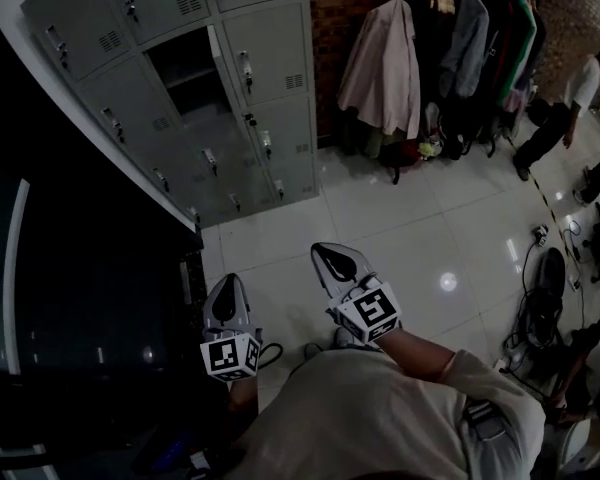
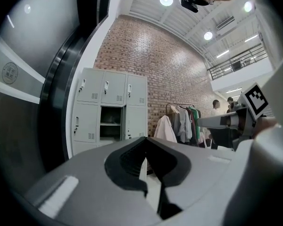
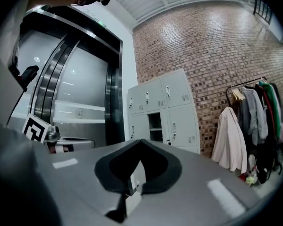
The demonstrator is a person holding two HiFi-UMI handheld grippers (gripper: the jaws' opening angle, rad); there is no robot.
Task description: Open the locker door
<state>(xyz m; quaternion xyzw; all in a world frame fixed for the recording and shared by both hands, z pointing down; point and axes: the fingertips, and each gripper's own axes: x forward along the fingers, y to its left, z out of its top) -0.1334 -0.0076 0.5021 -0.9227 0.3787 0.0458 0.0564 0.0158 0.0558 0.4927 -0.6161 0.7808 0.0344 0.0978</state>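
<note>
"Shirt front [image 1: 380,418] fills six o'clock. And the locker bank [image 1: 180,118]?"

"Up at eleven, well apart — one middle locker door [image 1: 216,63] already stands swung open, shelf [image 1: 190,76] showing."

"The left gripper [image 1: 228,286], right gripper [image 1: 328,253]?"

"Both sets of fingers [image 2: 75,173] pinched together on nothing, pointing about level toward the lockers — held back near the shirt, I'd judge, since the lockers lie out of reach."

Head view looks steeply down, gripper views level; all share the distant grey metal locker bank [image 1: 270,68].
</note>
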